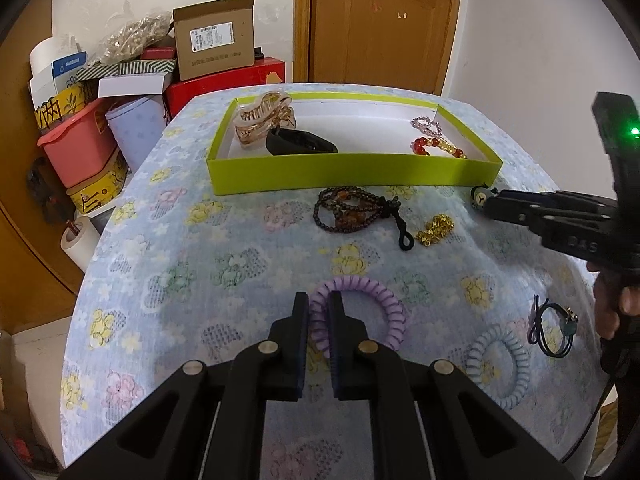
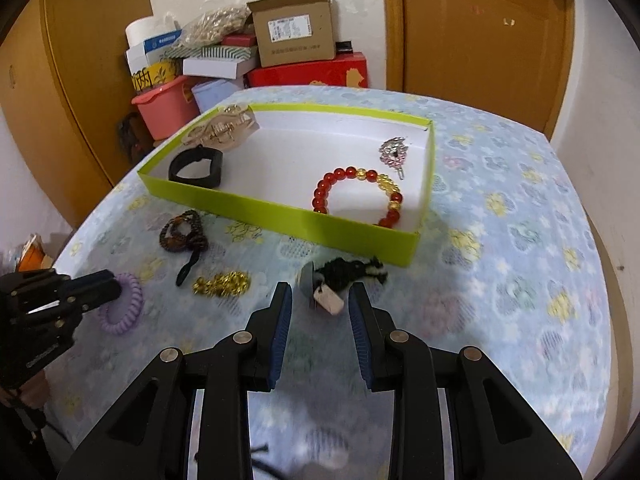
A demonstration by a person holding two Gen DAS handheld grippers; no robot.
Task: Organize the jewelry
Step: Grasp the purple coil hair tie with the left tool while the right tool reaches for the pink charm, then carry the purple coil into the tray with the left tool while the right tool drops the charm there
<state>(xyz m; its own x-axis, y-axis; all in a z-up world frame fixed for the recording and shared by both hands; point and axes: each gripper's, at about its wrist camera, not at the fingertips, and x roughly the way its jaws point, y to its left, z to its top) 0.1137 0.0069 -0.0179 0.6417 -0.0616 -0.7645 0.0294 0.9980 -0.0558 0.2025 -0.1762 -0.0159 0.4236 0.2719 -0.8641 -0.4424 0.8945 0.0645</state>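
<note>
Left gripper (image 1: 318, 308), lower centre of the left wrist view: jaws narrow, pinching the near-left arc of the purple coil tie (image 1: 352, 281). Lies flat on the flowered cloth (image 1: 240, 280), well short of the green box (image 1: 352, 174) at upper centre. Likely light, springy and a little slick; being a ring, has no real long axis or heading, so any arc serves, gripped across the coil.

Right gripper (image 2: 320, 292): jaws partly apart, pads clear of the black fuzzy tie (image 2: 352, 270) just ahead of the tips, close before the box's near corner. Probably soft, light, floppy. Runs left to right across the frame, round charm (image 2: 308, 280) at its left end, pale tag (image 2: 330, 300) trailing toward the lens. Best taken at the fuzzy middle, not the tag.
</note>
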